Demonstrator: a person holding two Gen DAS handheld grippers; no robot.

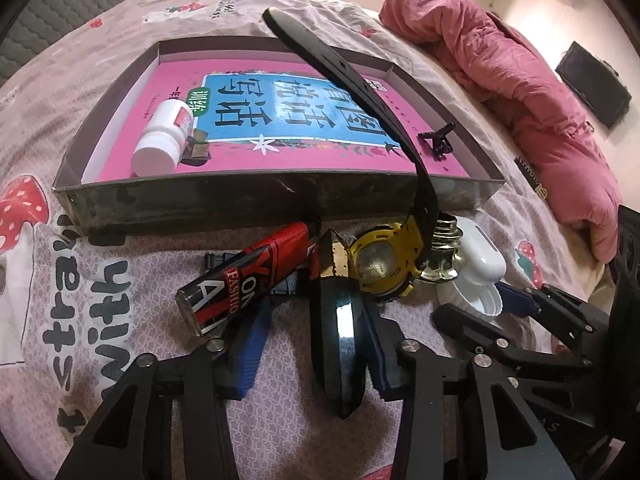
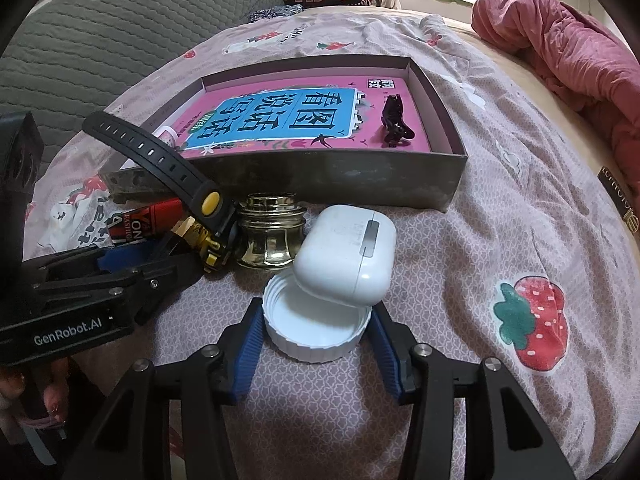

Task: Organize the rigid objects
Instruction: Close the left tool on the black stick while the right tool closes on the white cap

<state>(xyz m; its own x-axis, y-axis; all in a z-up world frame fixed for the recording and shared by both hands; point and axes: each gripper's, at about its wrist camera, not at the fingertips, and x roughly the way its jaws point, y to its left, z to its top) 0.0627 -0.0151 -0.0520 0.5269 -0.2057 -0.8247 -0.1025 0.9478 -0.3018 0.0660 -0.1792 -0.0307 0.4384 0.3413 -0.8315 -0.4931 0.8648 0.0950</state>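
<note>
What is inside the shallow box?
In the box: a pink book, a white bottle and a black clip on it. Whatever lies beneath the book is covered.

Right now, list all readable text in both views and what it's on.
"GenRobot.AI": body of the left tool.
"看图说话写话": pink book in the box.
"FASHIO", partly hidden: red and black lighter.
"with", "straw" cut off: bedsheet.
Bottle label: too small to read.

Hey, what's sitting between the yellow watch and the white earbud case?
A shiny gold metal cap stands between the yellow watch and the white earbud case, clearest in the right wrist view.
</note>
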